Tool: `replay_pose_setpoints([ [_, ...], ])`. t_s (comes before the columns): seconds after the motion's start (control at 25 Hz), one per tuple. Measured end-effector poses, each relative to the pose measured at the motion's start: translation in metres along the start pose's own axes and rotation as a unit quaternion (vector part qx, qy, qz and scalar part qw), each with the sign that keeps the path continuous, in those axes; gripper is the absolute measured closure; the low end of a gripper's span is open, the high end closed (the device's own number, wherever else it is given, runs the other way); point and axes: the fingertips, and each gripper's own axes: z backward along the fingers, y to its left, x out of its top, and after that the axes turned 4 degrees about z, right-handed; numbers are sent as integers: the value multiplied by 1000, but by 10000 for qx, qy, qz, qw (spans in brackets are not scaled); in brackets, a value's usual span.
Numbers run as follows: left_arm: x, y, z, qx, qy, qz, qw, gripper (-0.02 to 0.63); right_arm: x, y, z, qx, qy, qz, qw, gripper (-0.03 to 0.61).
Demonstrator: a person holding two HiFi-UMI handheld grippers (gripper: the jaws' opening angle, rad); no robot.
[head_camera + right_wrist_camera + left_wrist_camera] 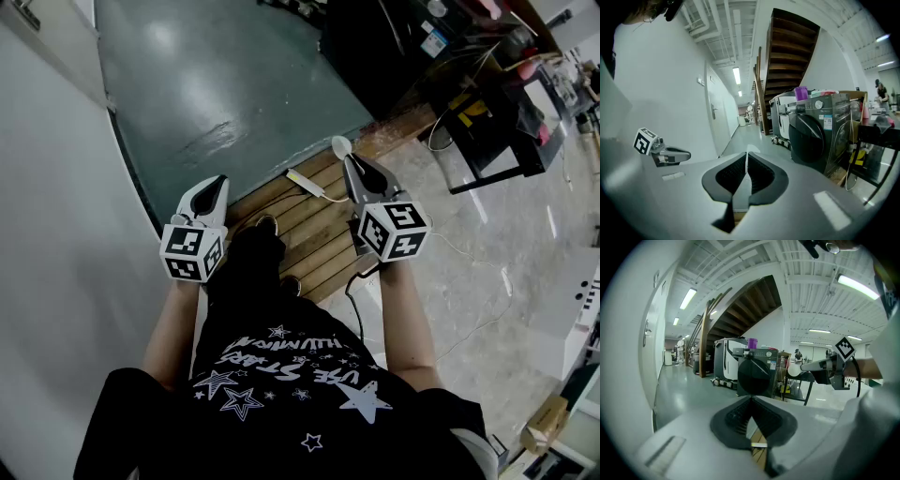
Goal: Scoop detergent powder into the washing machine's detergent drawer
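From the head view, the person stands on a wooden platform (314, 234) facing the dark washing machine (370, 52). The left gripper (216, 185) and right gripper (348, 161) both point toward it but are well short of it. A white scoop (340, 145) sticks out of the right one. In the left gripper view, the jaws are pressed together at the tips with nothing between them, and the washing machine is straight ahead. In the right gripper view, the jaws are clamped on the scoop's thin handle, with the washing machine to the right. Its drawer cannot be made out.
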Motion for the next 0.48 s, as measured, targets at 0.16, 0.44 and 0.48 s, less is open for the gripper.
replay_pose_setpoints([
  [0.16,1,-4,10,55,-35,-8,10000,614,-3,7,11,22,-3,-51,10000,543],
  [0.44,-28,-5,37,200,202,281,9992,614,-22,25,21,147,171,-87,9997,543],
  [0.48,-31,-5,39,225,222,299,9991,614,-25,26,22,154,179,-105,9997,543],
])
